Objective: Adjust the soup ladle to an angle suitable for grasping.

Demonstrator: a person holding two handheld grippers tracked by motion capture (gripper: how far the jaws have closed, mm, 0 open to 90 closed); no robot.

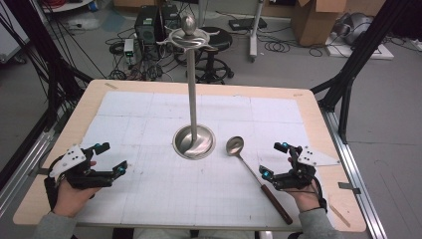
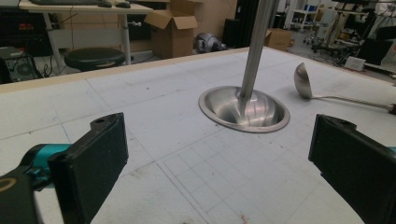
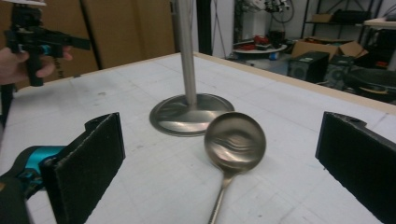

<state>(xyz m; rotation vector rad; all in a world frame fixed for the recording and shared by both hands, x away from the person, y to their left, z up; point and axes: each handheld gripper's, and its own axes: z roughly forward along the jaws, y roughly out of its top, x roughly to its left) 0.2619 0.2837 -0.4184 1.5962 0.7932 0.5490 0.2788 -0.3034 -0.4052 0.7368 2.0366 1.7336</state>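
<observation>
Ladle (image 3: 235,141) on table, ahead between wide right gripper (image 3: 219,158) jaws.

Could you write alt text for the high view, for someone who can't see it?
A person's two hands each hold an open gripper, left and right, low over a white gridded table. Between them stands a tall metal stand on a round base, with a ladle lying just right of it, bowl up, near the right gripper.
</observation>
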